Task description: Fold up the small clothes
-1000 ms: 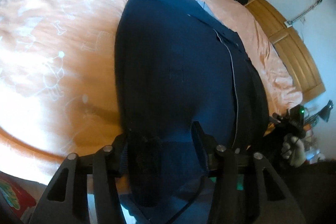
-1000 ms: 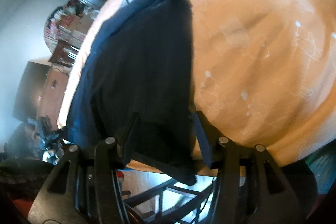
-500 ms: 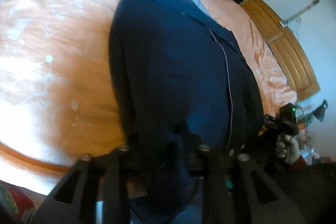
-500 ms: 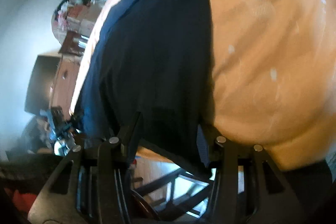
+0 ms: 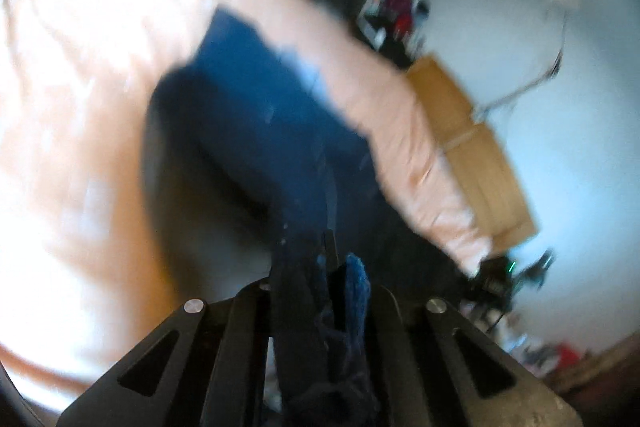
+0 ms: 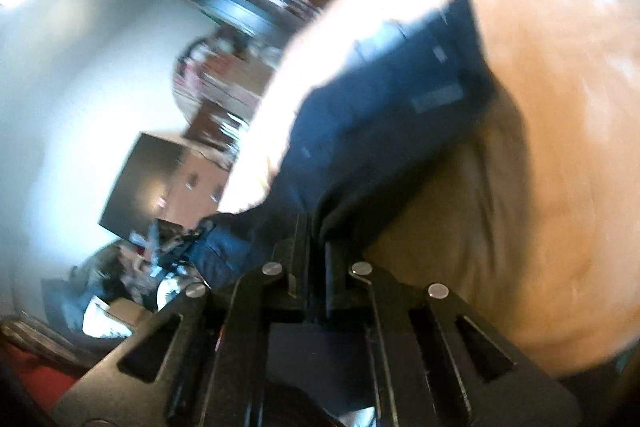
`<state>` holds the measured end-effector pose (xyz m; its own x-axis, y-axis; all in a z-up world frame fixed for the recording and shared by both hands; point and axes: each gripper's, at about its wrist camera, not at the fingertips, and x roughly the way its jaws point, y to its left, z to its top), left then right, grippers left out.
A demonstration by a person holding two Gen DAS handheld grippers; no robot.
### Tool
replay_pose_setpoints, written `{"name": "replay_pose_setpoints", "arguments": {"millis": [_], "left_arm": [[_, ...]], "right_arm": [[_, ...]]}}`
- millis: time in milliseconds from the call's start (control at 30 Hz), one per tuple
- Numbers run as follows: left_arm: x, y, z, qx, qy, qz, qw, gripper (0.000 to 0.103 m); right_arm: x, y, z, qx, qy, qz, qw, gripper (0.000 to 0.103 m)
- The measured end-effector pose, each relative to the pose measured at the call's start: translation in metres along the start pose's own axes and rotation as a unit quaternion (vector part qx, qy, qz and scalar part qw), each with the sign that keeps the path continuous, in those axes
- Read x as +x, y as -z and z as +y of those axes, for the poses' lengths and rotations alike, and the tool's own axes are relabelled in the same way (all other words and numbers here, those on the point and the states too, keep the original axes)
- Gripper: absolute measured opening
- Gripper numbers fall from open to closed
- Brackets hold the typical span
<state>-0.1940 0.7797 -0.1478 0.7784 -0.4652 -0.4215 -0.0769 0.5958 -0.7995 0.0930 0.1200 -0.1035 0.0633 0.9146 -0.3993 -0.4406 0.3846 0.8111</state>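
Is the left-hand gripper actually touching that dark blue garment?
Touching. In the left wrist view, the left gripper has its jaws closed on a bunched edge of the dark blue garment, with cloth squeezed between them.

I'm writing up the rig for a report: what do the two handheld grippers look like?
Both look alike. The left gripper and right gripper are matte black plastic, with two flat angular linkage arms on each side fanning out towards the camera, triangular cut-outs in them and round silver pivot pins at the joints. No cables, markings or sleeves show.
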Motion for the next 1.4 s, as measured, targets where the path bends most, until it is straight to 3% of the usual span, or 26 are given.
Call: {"name": "replay_pose_setpoints", "arguments": {"millis": [67, 167, 300, 367, 400, 467, 500, 567, 633, 700, 800, 867, 933, 1000, 1067, 1167, 1233, 1333, 1400], "left_arm": [[0.006, -0.033, -0.004, -0.013, 0.015, -0.026, 0.9995, 0.003], [0.028, -0.083, -0.009, -0.011, 0.009, -0.045, 0.9989, 0.003], [0.089, -0.148, -0.007, -0.003, -0.028, -0.048, 0.9984, 0.007], [0.134, -0.181, 0.01, -0.002, -0.063, -0.032, 0.9975, 0.015], [0.151, -0.188, 0.02, -0.001, -0.082, -0.026, 0.9963, 0.022], [0.184, -0.206, 0.054, -0.01, -0.161, -0.013, 0.9868, 0.055], [0.2, -0.214, 0.069, -0.007, -0.203, -0.004, 0.9792, 0.056], [0.214, -0.223, 0.088, -0.014, -0.24, -0.002, 0.9706, 0.062], [0.21, -0.231, 0.096, -0.021, -0.243, -0.023, 0.9695, 0.07], [0.201, -0.232, 0.087, 0.001, -0.258, -0.041, 0.9654, 0.07], [0.196, -0.22, 0.062, 0.055, -0.266, -0.052, 0.9611, 0.069], [0.202, -0.206, 0.048, 0.107, -0.256, -0.031, 0.9602, 0.069], [0.214, -0.191, 0.041, 0.153, -0.27, -0.002, 0.9507, 0.069], [0.225, -0.192, 0.044, 0.157, -0.295, 0.008, 0.9423, 0.069], [0.22, -0.197, 0.055, 0.137, -0.291, 0.007, 0.9466, 0.068], [0.234, -0.211, 0.065, 0.121, -0.295, 0.01, 0.9477, 0.069], [0.253, -0.218, 0.076, 0.109, -0.3, 0.029, 0.9472, 0.069], [0.287, -0.231, 0.1, 0.105, -0.374, 0.057, 0.9199, 0.073], [0.287, -0.24, 0.106, 0.101, -0.4, 0.05, 0.9097, 0.077]], "right_arm": [[0.001, -0.034, -0.001, 0.007, -0.007, -0.017, 1.0, 0.004], [0.014, -0.085, -0.008, 0.001, 0.004, -0.029, 1.0, 0.004], [0.05, -0.155, -0.032, -0.009, 0.031, -0.017, 0.999, 0.006], [0.077, -0.186, -0.055, -0.01, 0.059, -0.005, 0.998, 0.009], [0.095, -0.202, -0.075, -0.013, 0.088, 0.008, 0.996, 0.015], [0.118, -0.213, -0.112, 0.007, 0.162, 0.012, 0.987, 0.04], [0.123, -0.216, -0.125, 0.012, 0.187, 0.01, 0.982, 0.052], [0.127, -0.214, -0.15, 0.026, 0.202, 0.007, 0.979, 0.053], [0.132, -0.21, -0.163, 0.024, 0.213, 0.015, 0.977, 0.054], [0.142, -0.205, -0.166, 0.0, 0.231, 0.028, 0.973, 0.054], [0.159, -0.212, -0.164, -0.032, 0.246, 0.041, 0.968, 0.054], [0.173, -0.222, -0.164, -0.041, 0.246, 0.052, 0.967, 0.054], [0.189, -0.232, -0.167, -0.047, 0.251, 0.067, 0.964, 0.054], [0.199, -0.238, -0.167, -0.054, 0.249, 0.072, 0.964, 0.054], [0.208, -0.241, -0.163, -0.066, 0.251, 0.083, 0.962, 0.053], [0.217, -0.245, -0.163, -0.081, 0.258, 0.096, 0.958, 0.034], [0.215, -0.247, -0.163, -0.084, 0.267, 0.089, 0.956, 0.012], [0.205, -0.247, -0.161, -0.092, 0.271, 0.069, 0.956, 0.005], [0.2, -0.248, -0.157, -0.098, 0.276, 0.055, 0.955, 0.005]]}}
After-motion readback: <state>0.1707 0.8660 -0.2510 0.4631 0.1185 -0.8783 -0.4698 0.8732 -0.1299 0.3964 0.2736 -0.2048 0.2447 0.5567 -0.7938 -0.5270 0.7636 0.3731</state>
